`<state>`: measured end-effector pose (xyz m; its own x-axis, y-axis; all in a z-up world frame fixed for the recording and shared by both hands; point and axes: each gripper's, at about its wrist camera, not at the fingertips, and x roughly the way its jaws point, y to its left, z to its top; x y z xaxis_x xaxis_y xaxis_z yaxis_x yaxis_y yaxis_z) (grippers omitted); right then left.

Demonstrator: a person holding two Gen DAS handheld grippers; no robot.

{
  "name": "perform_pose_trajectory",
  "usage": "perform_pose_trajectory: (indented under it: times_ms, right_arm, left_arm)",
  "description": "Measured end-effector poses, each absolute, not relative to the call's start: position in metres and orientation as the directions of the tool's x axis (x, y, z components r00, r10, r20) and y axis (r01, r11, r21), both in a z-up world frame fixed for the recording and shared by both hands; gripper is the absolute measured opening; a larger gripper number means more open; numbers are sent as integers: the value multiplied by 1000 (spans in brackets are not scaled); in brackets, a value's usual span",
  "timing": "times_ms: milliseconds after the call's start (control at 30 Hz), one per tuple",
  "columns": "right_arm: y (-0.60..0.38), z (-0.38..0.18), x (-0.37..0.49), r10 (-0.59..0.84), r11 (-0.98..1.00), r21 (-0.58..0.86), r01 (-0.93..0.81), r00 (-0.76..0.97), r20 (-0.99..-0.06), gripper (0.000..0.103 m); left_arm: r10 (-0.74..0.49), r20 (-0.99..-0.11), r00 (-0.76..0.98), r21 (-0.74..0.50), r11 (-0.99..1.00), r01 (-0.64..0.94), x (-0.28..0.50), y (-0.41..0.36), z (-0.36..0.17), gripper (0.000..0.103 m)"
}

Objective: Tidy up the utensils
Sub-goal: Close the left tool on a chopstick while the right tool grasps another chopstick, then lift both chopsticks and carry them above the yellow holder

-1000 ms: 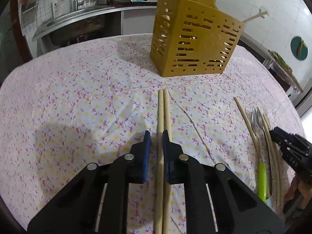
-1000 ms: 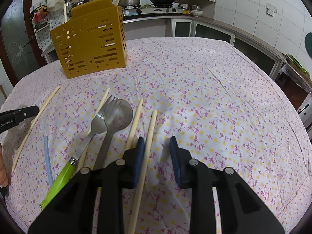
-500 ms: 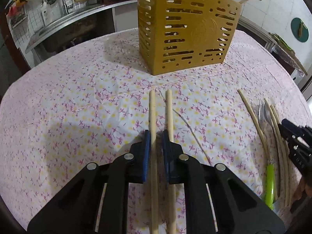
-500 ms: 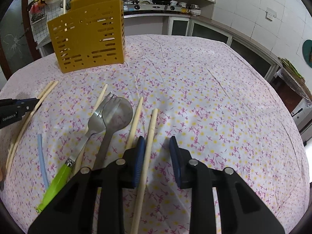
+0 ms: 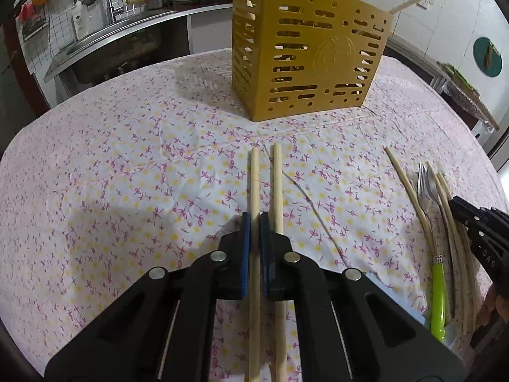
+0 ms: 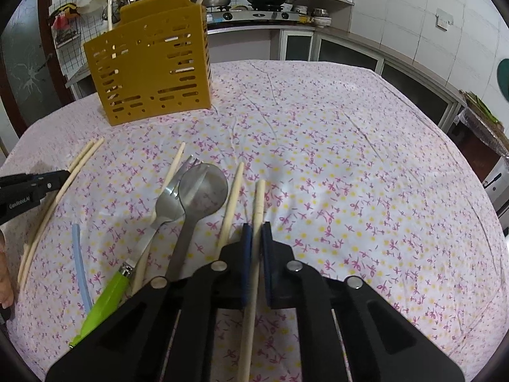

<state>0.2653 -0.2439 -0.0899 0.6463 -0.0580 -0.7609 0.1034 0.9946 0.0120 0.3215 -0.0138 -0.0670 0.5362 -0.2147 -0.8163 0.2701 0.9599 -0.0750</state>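
Note:
My left gripper (image 5: 254,222) is shut on a wooden chopstick (image 5: 254,178), with a second chopstick (image 5: 277,184) lying just right of its jaws. My right gripper (image 6: 256,232) is shut on another chopstick (image 6: 258,200). A yellow slotted utensil holder (image 5: 305,54) stands upright at the back of the table and also shows in the right wrist view (image 6: 149,67), with chopsticks sticking out of it. A green-handled fork (image 6: 165,203), a steel spoon (image 6: 200,191) and loose chopsticks (image 6: 230,203) lie left of my right gripper.
The table carries a floral cloth (image 5: 111,165). A pale blue straw (image 6: 79,264) lies near the fork handle. The left gripper shows at the left edge of the right wrist view (image 6: 31,184). Kitchen counters, a sink and a stove stand behind the table.
My right gripper has shut on the chopstick between its jaws. My left gripper has tightened on one chopstick and moved nearer the holder; the other chopstick now lies apart from it.

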Motion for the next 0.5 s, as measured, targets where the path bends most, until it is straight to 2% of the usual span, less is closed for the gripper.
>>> perform_pose_trajectory:
  times_ms: [300,500]
  right_arm:
    - [-245,-75,251,-21,994,59,91,694,-719,6]
    - [-255,-60,243,29,987,135,85,738,-674,6]
  left_arm:
    - [-257,-778,573,-128,958,257,315,-5,-54,4]
    - [-296,-720,627,-176,953,248,303,5,-31,4]
